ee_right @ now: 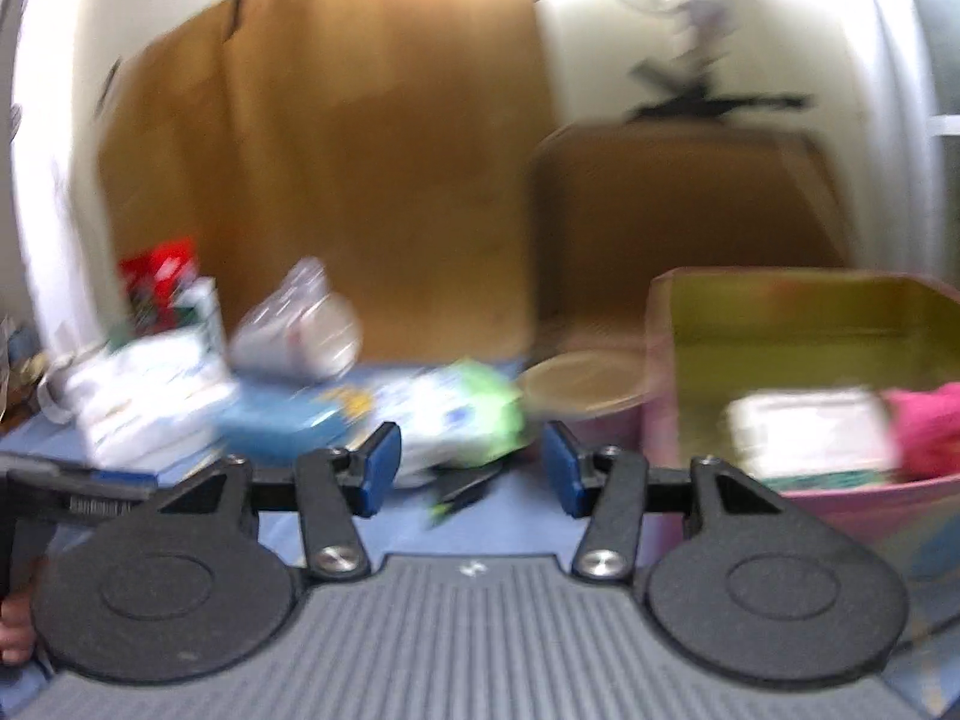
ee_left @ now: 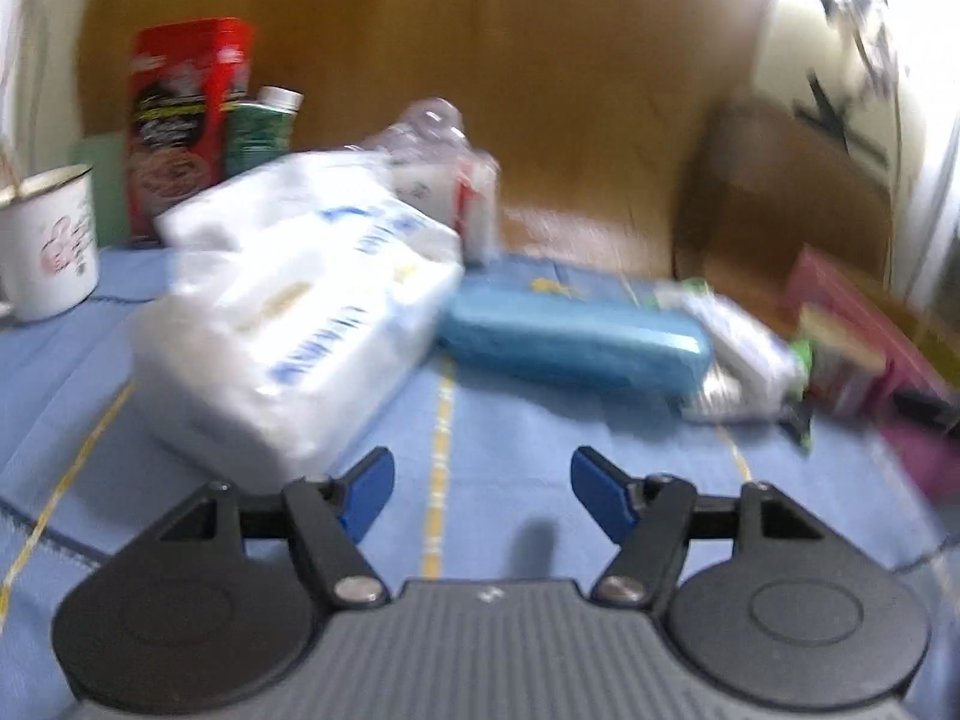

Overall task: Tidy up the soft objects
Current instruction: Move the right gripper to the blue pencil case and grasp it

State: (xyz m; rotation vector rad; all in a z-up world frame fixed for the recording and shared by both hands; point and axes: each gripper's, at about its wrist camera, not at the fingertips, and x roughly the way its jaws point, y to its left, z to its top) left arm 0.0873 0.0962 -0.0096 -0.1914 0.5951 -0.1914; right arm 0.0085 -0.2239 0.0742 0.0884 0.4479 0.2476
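A large white tissue pack lies on the blue tablecloth, just ahead-left of my open, empty left gripper. A blue case lies behind it, then a small white-green wipes pack. In the right wrist view my right gripper is open and empty, above the cloth. The wipes pack sits just beyond its fingers, the tissue pack and blue case to the left. A pink box at the right holds a white pack and a pink soft thing.
A white mug, a red tin, a green can and a clear plastic bag stand at the back left. Brown cardboard backs the table. A round lid lies beside the pink box. Both views are blurred.
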